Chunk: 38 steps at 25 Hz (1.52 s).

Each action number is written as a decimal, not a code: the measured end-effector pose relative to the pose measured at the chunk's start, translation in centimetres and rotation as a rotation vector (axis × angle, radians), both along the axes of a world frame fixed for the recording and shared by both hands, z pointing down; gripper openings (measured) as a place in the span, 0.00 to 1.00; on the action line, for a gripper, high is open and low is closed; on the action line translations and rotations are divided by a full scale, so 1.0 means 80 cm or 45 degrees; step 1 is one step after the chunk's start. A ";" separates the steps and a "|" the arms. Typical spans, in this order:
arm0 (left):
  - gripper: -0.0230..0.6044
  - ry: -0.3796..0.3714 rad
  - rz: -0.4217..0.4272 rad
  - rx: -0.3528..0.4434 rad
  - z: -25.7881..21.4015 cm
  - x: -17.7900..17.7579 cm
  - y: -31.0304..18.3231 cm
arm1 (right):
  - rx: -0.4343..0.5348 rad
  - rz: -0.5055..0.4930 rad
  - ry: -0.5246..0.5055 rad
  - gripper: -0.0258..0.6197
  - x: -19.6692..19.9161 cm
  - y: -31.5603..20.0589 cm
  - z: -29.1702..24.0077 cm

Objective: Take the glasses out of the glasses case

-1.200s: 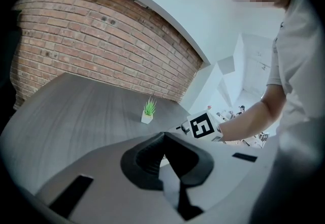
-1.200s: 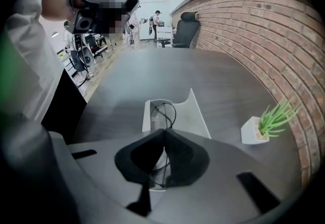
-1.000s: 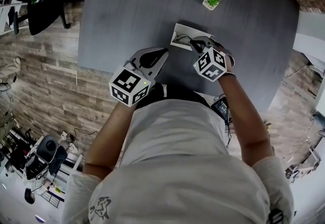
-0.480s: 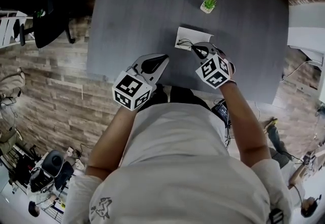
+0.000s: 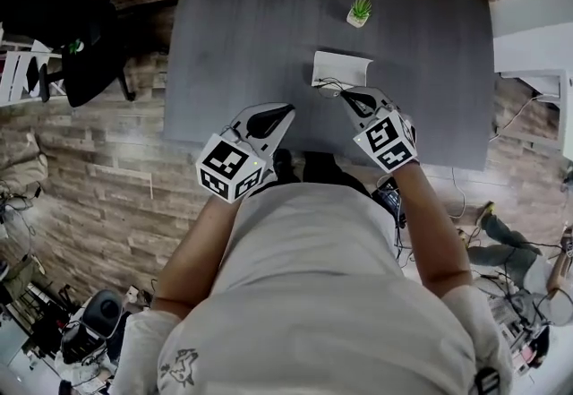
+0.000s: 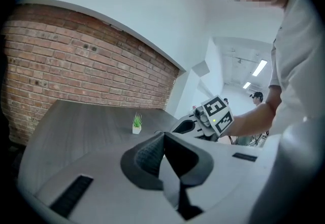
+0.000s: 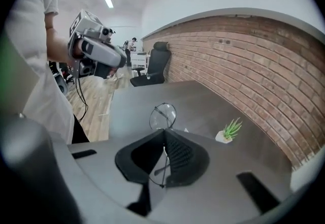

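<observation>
Pinches the glasses (image 7: 163, 116) by thin frame wire in closed right gripper (image 7: 163, 135) fingers, just above the white glasses case (image 5: 341, 67) on the desk (image 5: 269, 17); holds left gripper (image 6: 163, 136) fingers closed, empty. Risks slipping, swinging or bending from so slight a pinch

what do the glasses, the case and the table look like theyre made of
The glasses have a thin dark wire frame, probably metal, and clear round lenses that the table shows through; glass or plastic, can't tell. The case is white and matte, maybe plastic or card; too small to say. The table is dark grey, matte and faintly streaked, likely laminate or stained wood.
</observation>
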<state>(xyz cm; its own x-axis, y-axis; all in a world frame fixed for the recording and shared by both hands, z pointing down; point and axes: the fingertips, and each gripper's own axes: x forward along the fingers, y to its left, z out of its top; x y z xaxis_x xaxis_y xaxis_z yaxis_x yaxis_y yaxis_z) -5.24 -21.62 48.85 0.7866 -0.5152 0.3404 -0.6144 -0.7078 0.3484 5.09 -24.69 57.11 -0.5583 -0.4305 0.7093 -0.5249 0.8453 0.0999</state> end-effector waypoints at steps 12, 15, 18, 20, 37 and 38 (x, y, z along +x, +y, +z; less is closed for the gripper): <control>0.05 0.041 0.050 0.161 -0.064 -0.032 0.037 | 0.190 0.127 -0.143 0.06 -0.019 0.051 -0.110; 0.05 0.050 0.058 0.193 -0.077 -0.038 0.048 | 0.236 0.148 -0.173 0.06 -0.026 0.066 -0.129; 0.05 0.053 0.064 0.203 -0.082 -0.046 0.057 | 0.264 0.157 -0.187 0.06 -0.033 0.078 -0.139; 0.05 0.059 0.061 0.206 -0.083 -0.052 0.064 | 0.276 0.158 -0.188 0.06 -0.039 0.087 -0.142; 0.05 0.070 0.102 0.243 -0.102 -0.028 0.100 | 0.375 0.204 -0.250 0.06 -0.016 0.134 -0.189; 0.05 0.067 0.103 0.249 -0.104 -0.023 0.102 | 0.383 0.203 -0.259 0.06 -0.011 0.136 -0.193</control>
<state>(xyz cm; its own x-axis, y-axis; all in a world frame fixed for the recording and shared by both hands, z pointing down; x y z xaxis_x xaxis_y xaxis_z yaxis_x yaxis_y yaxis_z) -7.10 -13.47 40.53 0.8420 -0.5020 0.1976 -0.5376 -0.8113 0.2299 4.22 -13.80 41.70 -0.5834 -0.6949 0.4203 -0.6820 0.7002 0.2111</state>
